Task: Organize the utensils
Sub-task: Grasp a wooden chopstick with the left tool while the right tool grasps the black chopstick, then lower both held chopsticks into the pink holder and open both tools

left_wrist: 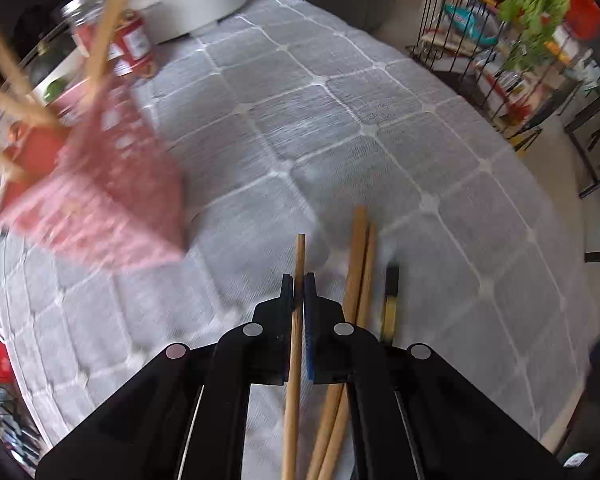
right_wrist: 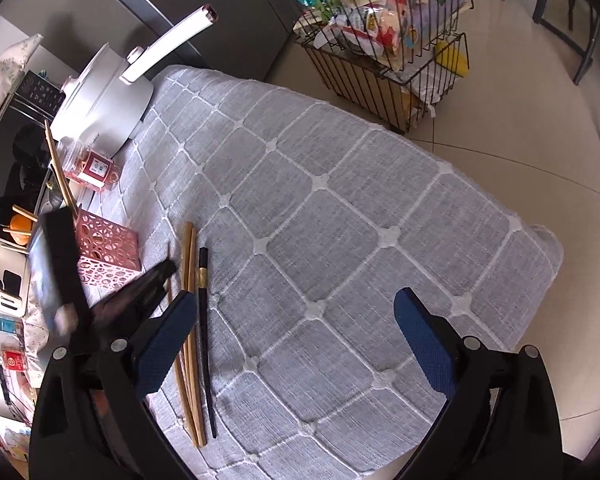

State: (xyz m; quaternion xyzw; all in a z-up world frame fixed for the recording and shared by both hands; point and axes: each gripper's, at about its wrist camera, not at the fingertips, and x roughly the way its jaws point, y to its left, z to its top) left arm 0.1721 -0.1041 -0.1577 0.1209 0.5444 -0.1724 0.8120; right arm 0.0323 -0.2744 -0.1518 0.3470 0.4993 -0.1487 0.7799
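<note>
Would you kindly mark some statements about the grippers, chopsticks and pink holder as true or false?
1. The left gripper is shut on a wooden chopstick. True.
2. The right gripper grips the black chopstick. False: it is open and holds nothing.
3. The pink holder already contains chopsticks. True.
4. The black chopstick stands in the holder. False: it lies on the tablecloth.
5. The white pot sits on the floor. False: it is on the table.
</note>
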